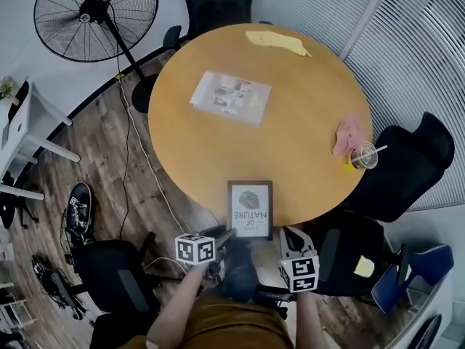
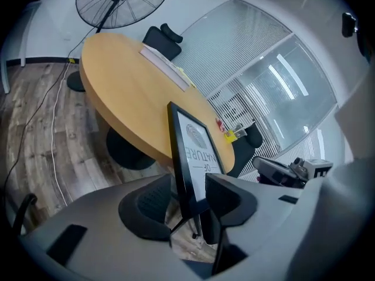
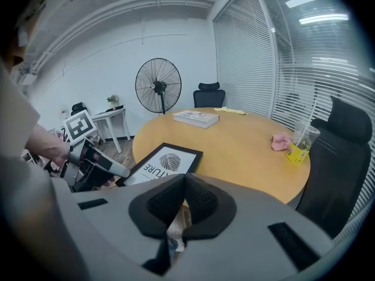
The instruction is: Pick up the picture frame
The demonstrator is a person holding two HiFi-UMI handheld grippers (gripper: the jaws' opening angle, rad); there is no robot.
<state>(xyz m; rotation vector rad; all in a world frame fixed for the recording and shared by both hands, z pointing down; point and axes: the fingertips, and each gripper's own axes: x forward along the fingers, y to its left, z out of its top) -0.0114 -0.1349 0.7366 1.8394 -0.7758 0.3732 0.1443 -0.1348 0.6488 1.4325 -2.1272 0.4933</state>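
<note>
The black picture frame (image 1: 251, 209) with a leaf print lies flat at the near edge of the round wooden table (image 1: 196, 151), its near end overhanging. My left gripper (image 1: 227, 235) is at the frame's near left corner. In the left gripper view the frame (image 2: 196, 148) stands edge-on between the jaws of the left gripper (image 2: 190, 195), which stand apart and are not pressing on it. My right gripper (image 1: 288, 233) hovers just right of the frame, below the table edge. In the right gripper view the right gripper (image 3: 184, 183) has its pads together, holding nothing, with the frame (image 3: 164, 161) ahead.
A booklet (image 1: 231, 97) lies mid-table, a yellow cloth (image 1: 276, 42) at the far edge. At the right edge are a pink cloth (image 1: 349, 135) and a cup with a straw (image 1: 363, 156). Black chairs (image 1: 403, 166) ring the table; a floor fan (image 1: 94, 13) stands far left.
</note>
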